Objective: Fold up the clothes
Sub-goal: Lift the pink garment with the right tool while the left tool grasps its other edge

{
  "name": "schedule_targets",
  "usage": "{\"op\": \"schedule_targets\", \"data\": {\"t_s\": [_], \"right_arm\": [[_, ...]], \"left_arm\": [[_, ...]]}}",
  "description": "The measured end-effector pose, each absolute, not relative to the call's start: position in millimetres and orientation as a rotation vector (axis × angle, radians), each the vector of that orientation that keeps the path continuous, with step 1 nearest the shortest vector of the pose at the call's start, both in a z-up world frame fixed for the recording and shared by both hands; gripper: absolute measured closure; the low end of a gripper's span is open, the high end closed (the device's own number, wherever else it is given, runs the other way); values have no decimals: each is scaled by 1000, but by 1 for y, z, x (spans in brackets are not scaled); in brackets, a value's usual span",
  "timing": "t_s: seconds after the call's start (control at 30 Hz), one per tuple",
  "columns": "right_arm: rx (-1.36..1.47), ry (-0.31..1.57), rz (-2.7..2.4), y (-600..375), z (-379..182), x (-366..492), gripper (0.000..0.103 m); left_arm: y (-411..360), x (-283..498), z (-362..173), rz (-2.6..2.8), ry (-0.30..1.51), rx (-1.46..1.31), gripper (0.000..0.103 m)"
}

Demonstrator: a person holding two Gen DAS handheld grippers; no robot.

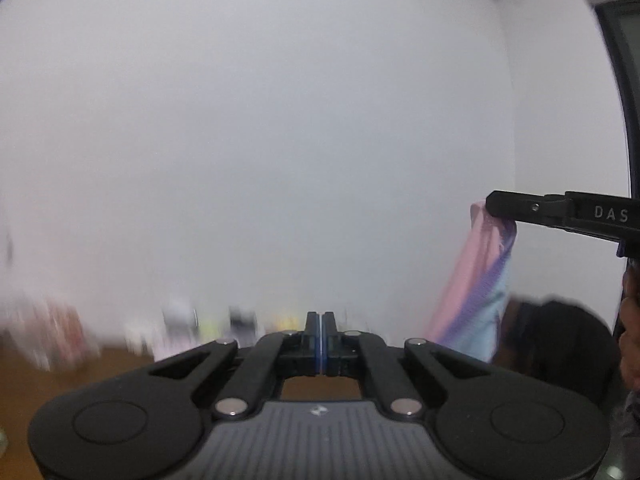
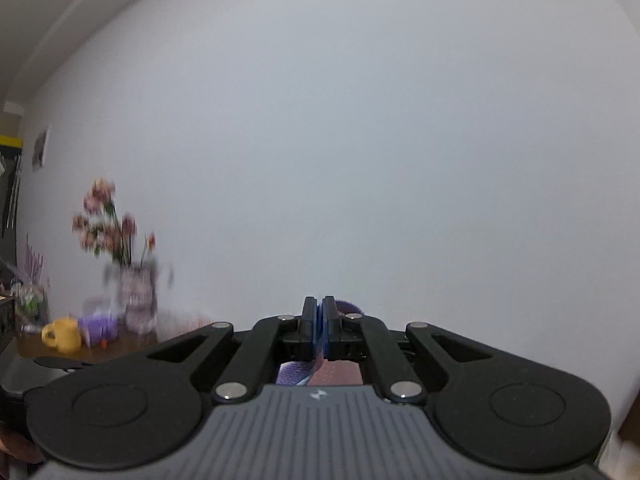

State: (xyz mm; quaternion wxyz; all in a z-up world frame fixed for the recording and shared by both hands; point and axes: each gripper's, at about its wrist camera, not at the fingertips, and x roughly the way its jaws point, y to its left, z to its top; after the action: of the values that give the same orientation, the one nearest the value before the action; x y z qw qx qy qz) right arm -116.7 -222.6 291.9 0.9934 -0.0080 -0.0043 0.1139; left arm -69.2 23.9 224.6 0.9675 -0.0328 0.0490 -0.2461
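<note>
Up against the white wall (image 1: 280,120), the right gripper (image 1: 490,206) pinches the top of a garment (image 1: 476,288) banded pink, purple and pale blue, which hangs limp in the air. Nothing sits between the left gripper (image 1: 320,320) fingers, pressed together.

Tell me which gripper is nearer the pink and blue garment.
Right. The right gripper is shut on the garment, which hangs from its fingertips. The left gripper is shut on nothing, and the garment hangs apart from it, off to its right.
</note>
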Motion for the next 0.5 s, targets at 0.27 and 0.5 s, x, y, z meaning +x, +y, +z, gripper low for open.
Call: {"op": "schedule_targets", "data": {"t_s": [0.27, 0.5], "right_arm": [[-161, -105, 329, -204, 421, -146, 101], [-194, -99, 416, -197, 475, -165, 101]], "left_arm": [[26, -111, 288, -631, -66, -100, 34], [44, -81, 273, -742, -33, -219, 12]]}}
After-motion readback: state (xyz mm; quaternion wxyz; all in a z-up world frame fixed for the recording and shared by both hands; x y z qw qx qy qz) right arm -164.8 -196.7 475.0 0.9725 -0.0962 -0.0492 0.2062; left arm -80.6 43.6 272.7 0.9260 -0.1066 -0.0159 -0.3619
